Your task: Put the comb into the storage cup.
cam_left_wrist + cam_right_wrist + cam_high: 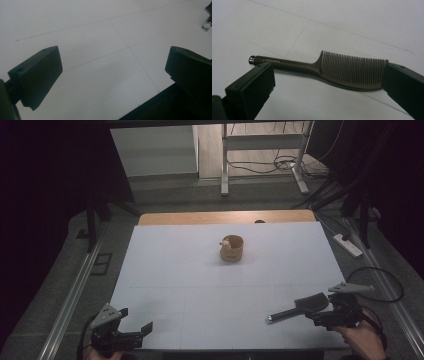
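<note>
right gripper (pixel 314 316): mine, low at about 4 o'clock on the table, jaws spread wide with nothing clamped; the comb lies between them in the right gripper view.
comb (pixel 342 68): dark, flat on the sheet, teeth toward one jaw, the handle and its silver cap (pixel 251 59) running past the other.
left gripper (pixel 131 336): at about 7 o'clock, wide open, nothing in it, well apart from the comb.
risk, judged: my jaws straddle the comb lengthwise, so closing could push it end to end and skate it across the sheet.
risk, cause: it is thin and lies flat, so the pads may ride over it or only nip the teeth, which could bend.
holder (pixel 231 248): small tan cup with a pale figure on it, near 12 o'clock, far from both grippers.
surface: white sheet (pixel 200 270) with faint seams, smooth, wood edge behind it.
room: dim, grey floor, metal frame legs and loose cables beyond the table.
</note>
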A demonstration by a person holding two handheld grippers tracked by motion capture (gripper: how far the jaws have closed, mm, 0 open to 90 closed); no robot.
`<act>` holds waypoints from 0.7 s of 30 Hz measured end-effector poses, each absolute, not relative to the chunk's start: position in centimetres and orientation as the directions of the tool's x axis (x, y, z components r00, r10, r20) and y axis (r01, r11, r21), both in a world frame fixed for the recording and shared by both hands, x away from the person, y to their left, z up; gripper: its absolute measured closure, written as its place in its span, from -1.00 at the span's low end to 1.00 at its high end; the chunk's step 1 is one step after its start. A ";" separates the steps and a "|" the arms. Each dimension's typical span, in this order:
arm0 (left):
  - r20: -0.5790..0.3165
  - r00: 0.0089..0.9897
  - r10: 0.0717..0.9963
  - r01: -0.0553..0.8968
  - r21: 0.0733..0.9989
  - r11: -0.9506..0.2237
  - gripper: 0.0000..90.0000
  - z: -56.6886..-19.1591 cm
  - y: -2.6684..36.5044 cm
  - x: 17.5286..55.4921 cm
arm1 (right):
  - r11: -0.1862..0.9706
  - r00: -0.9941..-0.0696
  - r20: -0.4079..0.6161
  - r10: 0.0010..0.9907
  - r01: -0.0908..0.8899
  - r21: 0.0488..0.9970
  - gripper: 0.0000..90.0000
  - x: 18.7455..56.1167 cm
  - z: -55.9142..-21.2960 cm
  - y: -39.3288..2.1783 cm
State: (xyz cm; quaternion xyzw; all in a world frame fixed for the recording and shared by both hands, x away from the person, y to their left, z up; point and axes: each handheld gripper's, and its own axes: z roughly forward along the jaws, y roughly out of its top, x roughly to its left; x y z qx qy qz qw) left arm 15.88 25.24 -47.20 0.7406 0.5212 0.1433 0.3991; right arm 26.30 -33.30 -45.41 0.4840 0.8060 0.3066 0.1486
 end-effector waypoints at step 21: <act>-0.211 0.413 0.886 0.660 0.740 -0.132 -0.97 -47.2 25.3 15.9 | 0.367 -0.457 0.012 0.889 0.729 0.578 -0.84 28.1 -45.5 -33.2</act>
